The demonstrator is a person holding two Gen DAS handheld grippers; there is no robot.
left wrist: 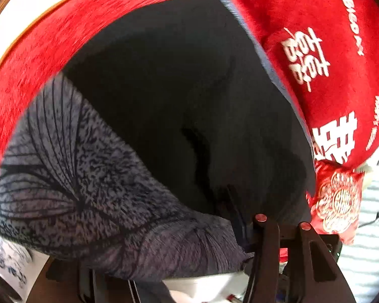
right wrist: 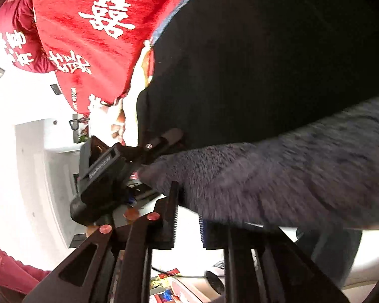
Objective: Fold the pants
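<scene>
The pants (left wrist: 179,106) are black outside with a fuzzy grey lining (left wrist: 83,181) turned out along one edge. They lie on a red blanket (left wrist: 88,32) with white characters and fill the left wrist view. My left gripper (left wrist: 242,227) is shut on the pants' edge where black cloth meets lining. In the right wrist view the pants (right wrist: 265,63) and grey lining (right wrist: 278,181) hang across the frame. My right gripper (right wrist: 188,217) has its fingers (right wrist: 171,214) a small gap apart, with the lining's edge over them. The left gripper (right wrist: 161,141) shows there, clamped on the cloth.
A red embroidered cushion (left wrist: 338,202) lies at the blanket's right edge. A white wall (right wrist: 17,151) and white furniture show at the left of the right wrist view. Small packets and a cable (right wrist: 169,275) lie on a surface below.
</scene>
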